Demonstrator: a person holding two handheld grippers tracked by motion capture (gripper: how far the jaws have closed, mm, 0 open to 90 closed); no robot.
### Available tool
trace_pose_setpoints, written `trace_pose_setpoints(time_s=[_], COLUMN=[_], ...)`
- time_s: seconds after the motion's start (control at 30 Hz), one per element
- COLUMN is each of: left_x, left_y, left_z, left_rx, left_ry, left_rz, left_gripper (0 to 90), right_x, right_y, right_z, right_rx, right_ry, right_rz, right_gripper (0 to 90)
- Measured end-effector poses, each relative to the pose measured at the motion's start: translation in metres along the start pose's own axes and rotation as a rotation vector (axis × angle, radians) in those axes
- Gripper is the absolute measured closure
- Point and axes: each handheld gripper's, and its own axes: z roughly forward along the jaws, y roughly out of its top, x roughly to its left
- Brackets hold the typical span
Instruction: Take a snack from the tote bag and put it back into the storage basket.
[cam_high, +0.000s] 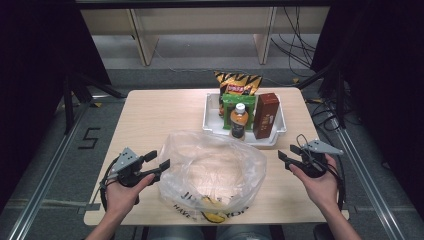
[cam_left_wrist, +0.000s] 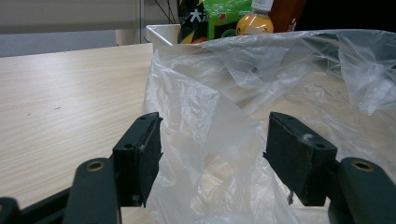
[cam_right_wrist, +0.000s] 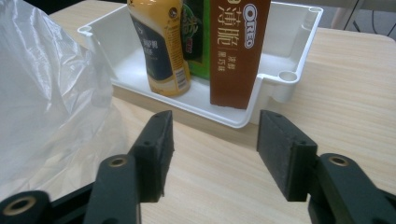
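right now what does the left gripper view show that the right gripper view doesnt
Left gripper view alone: a fold of the clear plastic bag lying between the open jaws of the left gripper, and the striped chip bag behind the tray.

Right gripper view alone: the brown Oreo box seen whole, and bare table between the open jaws of the right gripper.

Both: the white tray, the orange bottle, the green packet and the bag.
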Motion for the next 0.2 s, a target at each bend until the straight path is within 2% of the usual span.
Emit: trace_pose_setpoints(time_s=[0.03,0.1,0.13,0.2], left_x=[0.0005,-0.0002,0.0010,0.0020], left_y=[-0.0006,-0.0019,-0.0019,-0.0023], left_z=[0.0005,0.0007,0.0008,0.0009], left_rx=[0.000,0.007,0.005,-0.001], left_ry=[0.000,0.009,0.008,0.010], left_rz=[0.003,-0.013,-0.007,-0.020], left_gripper=[35.1,35.1,35.1,35.2], right_x=[0.0018,0.0023,0.0043,0.0016], right_y=[0.0001,-0.0006,-0.0016,-0.0022], right_z=[-0.0001,0.0007,0.0007,0.0020], right_rx=[0.010,0.019,0.037,0.043], right_ry=[-0.002,-0.010,-0.021,-0.026], right_rz=[0.011,0.004,0.024,0.002], right_gripper=[43.7,42.3,41.4,41.1])
